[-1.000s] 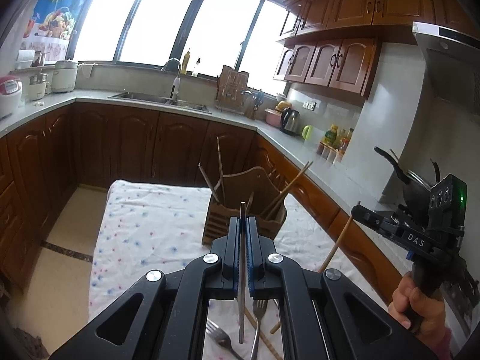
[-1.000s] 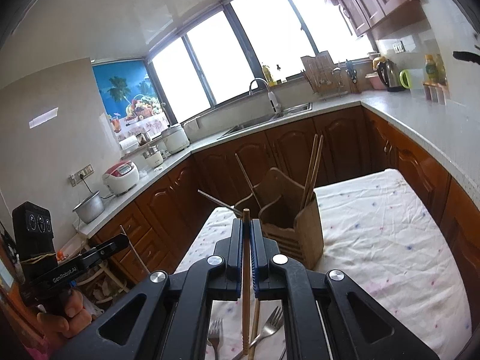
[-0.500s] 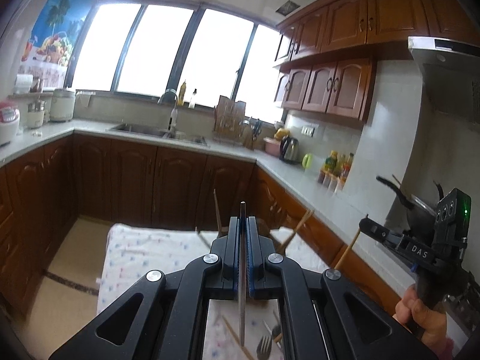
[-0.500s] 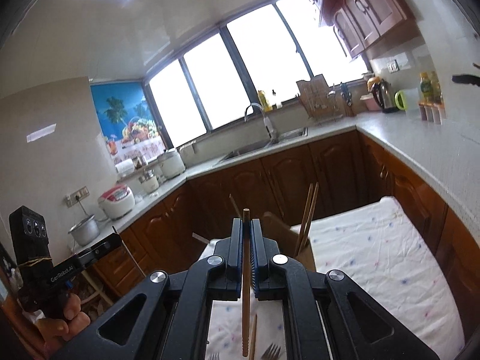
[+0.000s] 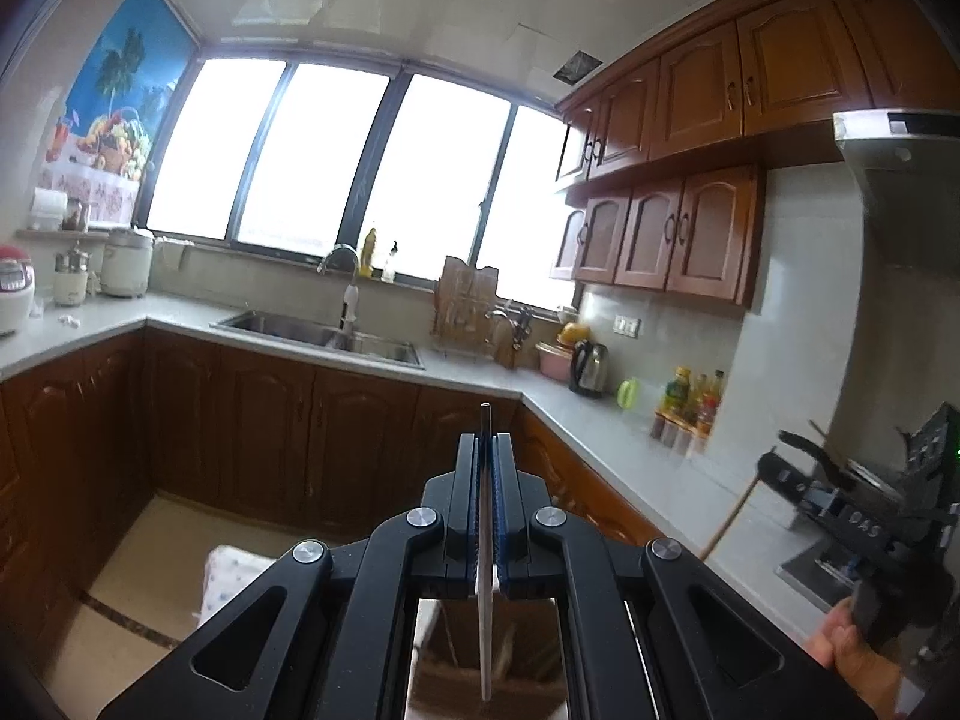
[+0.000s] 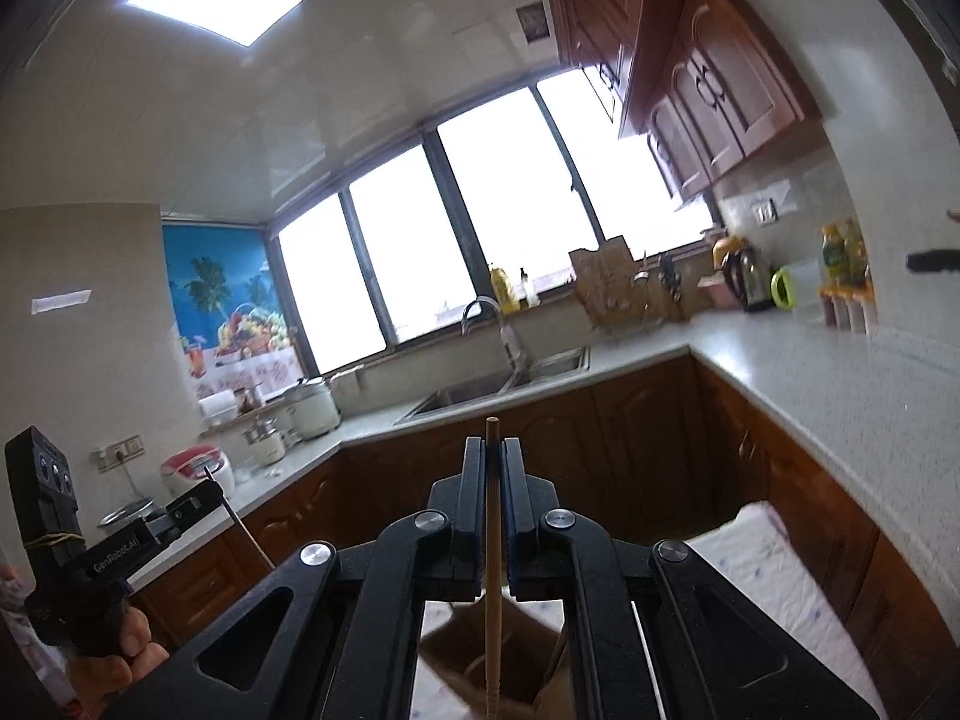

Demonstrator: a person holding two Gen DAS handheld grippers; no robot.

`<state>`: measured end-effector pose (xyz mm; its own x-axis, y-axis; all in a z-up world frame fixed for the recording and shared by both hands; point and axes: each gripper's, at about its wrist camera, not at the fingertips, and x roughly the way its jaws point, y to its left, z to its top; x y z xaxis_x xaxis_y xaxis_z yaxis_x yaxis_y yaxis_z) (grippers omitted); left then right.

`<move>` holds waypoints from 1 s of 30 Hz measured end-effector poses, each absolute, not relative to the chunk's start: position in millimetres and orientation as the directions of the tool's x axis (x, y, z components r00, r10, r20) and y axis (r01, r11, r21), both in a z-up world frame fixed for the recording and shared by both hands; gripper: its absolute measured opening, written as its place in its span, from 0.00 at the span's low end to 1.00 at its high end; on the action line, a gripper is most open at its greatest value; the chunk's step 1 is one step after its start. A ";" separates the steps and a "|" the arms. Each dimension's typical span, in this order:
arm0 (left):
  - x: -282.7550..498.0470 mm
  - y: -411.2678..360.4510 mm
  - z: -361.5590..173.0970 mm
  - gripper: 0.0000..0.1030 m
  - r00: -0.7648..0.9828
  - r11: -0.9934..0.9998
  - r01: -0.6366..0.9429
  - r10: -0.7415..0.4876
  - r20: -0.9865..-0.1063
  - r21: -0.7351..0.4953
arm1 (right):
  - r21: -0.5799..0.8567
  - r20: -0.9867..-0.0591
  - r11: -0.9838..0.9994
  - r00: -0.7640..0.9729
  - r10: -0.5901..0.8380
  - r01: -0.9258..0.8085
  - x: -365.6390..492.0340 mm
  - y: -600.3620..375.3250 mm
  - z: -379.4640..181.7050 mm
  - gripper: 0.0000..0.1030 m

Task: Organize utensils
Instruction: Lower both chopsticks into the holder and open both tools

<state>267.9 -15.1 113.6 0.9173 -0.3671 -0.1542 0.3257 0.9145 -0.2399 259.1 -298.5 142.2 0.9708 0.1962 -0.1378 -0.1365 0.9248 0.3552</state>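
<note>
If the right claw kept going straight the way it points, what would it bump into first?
Probably the brown cabinet doors under the counter near the sink. Nothing nearer shows ahead of the right claw, which is gripping a wooden chopstick, though depth is hard to judge.

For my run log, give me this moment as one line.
left gripper: shut on metal chopstick | right gripper: shut on wooden chopstick | both above wooden holder

Pretty clearly a home kitchen: a steel sink (image 5: pixel 324 333) sits under a big window (image 5: pixel 336 150), wooden wall cabinets (image 5: pixel 666 228) hang to the right of that sink, with an electric kettle (image 5: pixel 588 367) right of it and rice cookers (image 5: pixel 126 263) to its left.
</note>
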 end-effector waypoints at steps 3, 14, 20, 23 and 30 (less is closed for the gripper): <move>286.2 -29.8 98.8 0.02 0.928 0.926 0.305 -0.342 -0.148 -0.224 | 0.327 -0.120 0.938 0.979 0.164 -0.117 267.8 -297.3 141.7 0.04; 341.4 -74.3 28.5 0.02 0.925 0.936 0.247 -0.305 -0.228 -0.253 | 0.319 -0.178 0.945 0.976 0.128 -0.066 292.2 -292.9 87.3 0.04; 366.4 -91.7 4.8 0.02 0.908 0.942 0.229 -0.297 -0.296 -0.244 | 0.325 -0.239 0.944 0.962 0.132 -0.049 300.2 -284.6 52.4 0.04; 375.3 -96.9 4.5 0.02 0.899 0.945 0.229 -0.298 -0.321 -0.234 | 0.339 -0.268 0.940 0.953 0.142 -0.045 304.2 -286.3 41.1 0.04; 383.8 -90.1 17.1 0.02 0.900 0.948 0.224 -0.290 -0.325 -0.226 | 0.340 -0.281 0.939 0.948 0.151 -0.049 305.7 -288.7 42.4 0.04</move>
